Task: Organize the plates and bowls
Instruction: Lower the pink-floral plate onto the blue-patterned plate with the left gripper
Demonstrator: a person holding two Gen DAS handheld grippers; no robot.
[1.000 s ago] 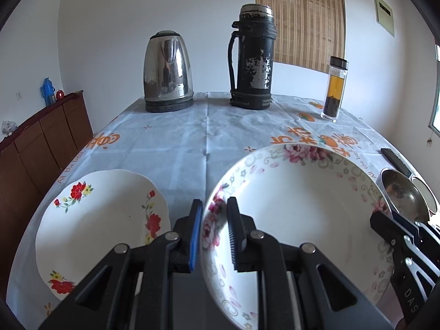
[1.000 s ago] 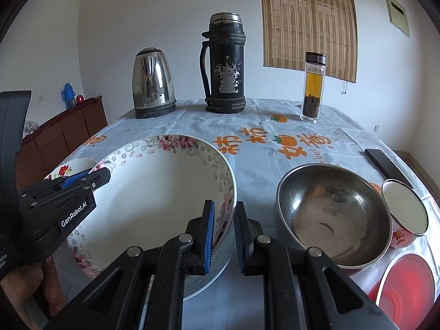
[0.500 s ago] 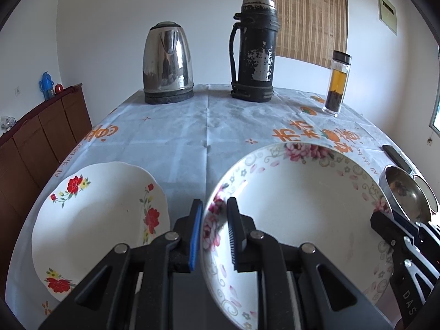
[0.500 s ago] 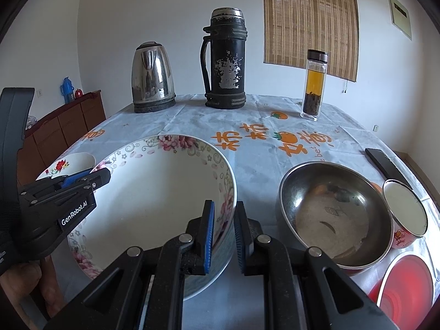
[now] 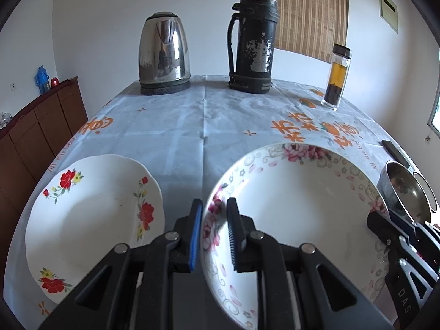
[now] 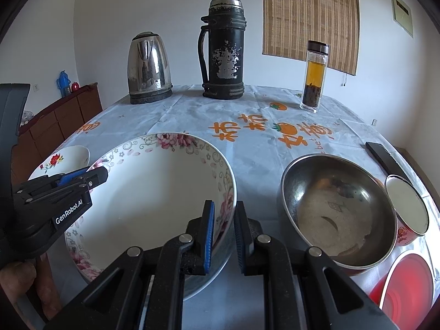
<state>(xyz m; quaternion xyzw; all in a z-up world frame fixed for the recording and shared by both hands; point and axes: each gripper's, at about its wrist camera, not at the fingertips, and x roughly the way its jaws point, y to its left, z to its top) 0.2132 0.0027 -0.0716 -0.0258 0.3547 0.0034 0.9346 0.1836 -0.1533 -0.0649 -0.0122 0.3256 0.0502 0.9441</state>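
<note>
Basically nothing was stacked yet. Left gripper (image 5: 214,228) and right gripper (image 6: 223,231) were each clamped on opposite rims of the flowered bowl (image 6: 154,192), center frame. Plate (image 5: 90,220) at lower left, steel bowl (image 6: 335,209) and cup (image 6: 407,209) at right remained separate.

Left gripper (image 5: 214,229) was clamped on the near-left rim of the large floral bowl (image 5: 297,206), blue pad outside, black pad inside. White plate with red flowers (image 5: 90,220) lay just left of the bowl on the printed tablecloth (image 5: 192,126). Right gripper (image 5: 385,231) met the bowl's right rim; steel bowl (image 5: 404,192) beyond it. Kettle (image 5: 164,55), black flask (image 5: 254,41) and tea bottle (image 5: 337,77) stood at the far edge.
</note>
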